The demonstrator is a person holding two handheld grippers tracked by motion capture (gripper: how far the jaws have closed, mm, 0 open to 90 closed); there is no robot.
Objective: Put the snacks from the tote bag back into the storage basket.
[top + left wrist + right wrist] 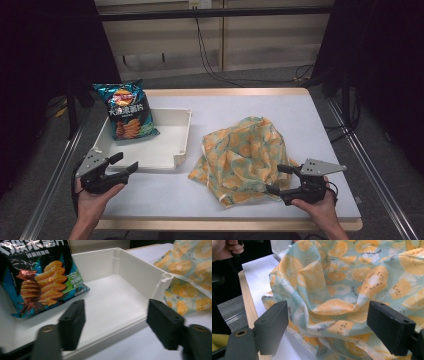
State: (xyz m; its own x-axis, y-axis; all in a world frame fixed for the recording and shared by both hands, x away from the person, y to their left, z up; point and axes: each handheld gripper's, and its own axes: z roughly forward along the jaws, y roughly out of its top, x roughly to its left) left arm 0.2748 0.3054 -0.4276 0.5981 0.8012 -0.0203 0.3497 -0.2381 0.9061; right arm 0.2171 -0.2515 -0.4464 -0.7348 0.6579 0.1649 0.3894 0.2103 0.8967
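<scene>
Your right claw [280, 179], jaws wide and empty, sits right at the crumpled cloth's [245, 152] near edge, while your left claw [124, 165], also wide, is well off by the tray [182, 135]

We count one chip bag [127, 111], one white tray [181, 152], one fruit-print cloth [240, 155] and two grippers, the left [126, 164] and the right [278, 178].

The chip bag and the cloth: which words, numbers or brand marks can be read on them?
"-50": on the green patch of the chip bag.
Round brand logo and large Chinese characters on the chip bag: too blurred to read reliably.
Small dark print on the fruit-pattern cloth: too small to read.
</scene>
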